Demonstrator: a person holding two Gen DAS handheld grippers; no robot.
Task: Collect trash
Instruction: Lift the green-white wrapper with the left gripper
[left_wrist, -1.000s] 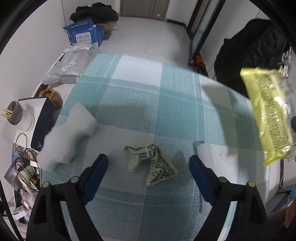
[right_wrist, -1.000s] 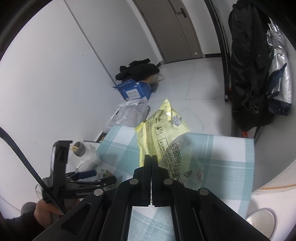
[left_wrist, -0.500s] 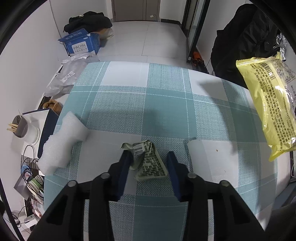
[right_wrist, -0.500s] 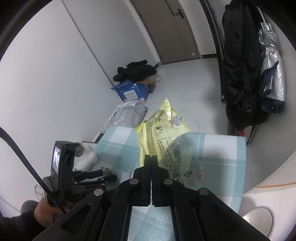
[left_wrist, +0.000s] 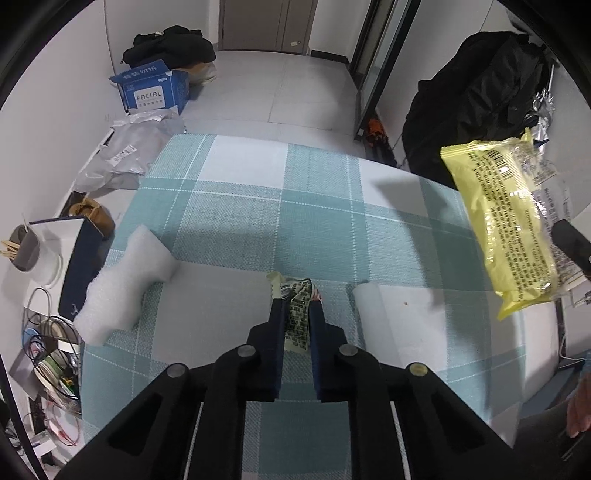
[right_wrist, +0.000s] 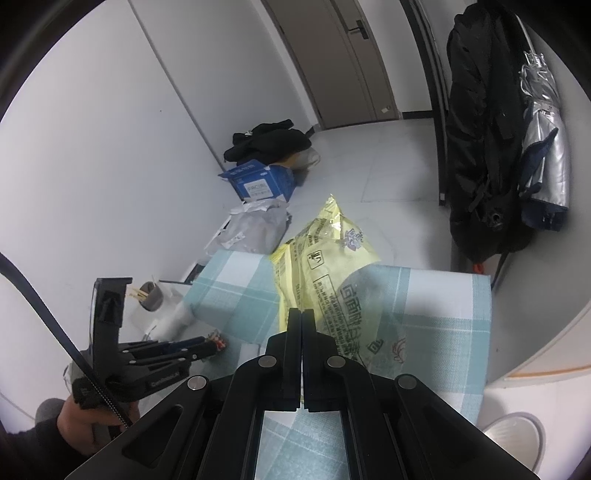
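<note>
left gripper just clamped onto crumpled wrapper, near-centre on checked tablecloth | right gripper clenched on yellow bag, raised at right | change: wrapper now grasped, likely ready to lift | foam piece left, uncollected

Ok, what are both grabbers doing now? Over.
Left gripper just closed, fingers pinching the crumpled green wrapper on the checked tablecloth. Right gripper shut on the yellow bag. White foam alongside, not blocking.

The left gripper fingers have just been closing, pointing steeply down; the right gripper is clamped.
</note>
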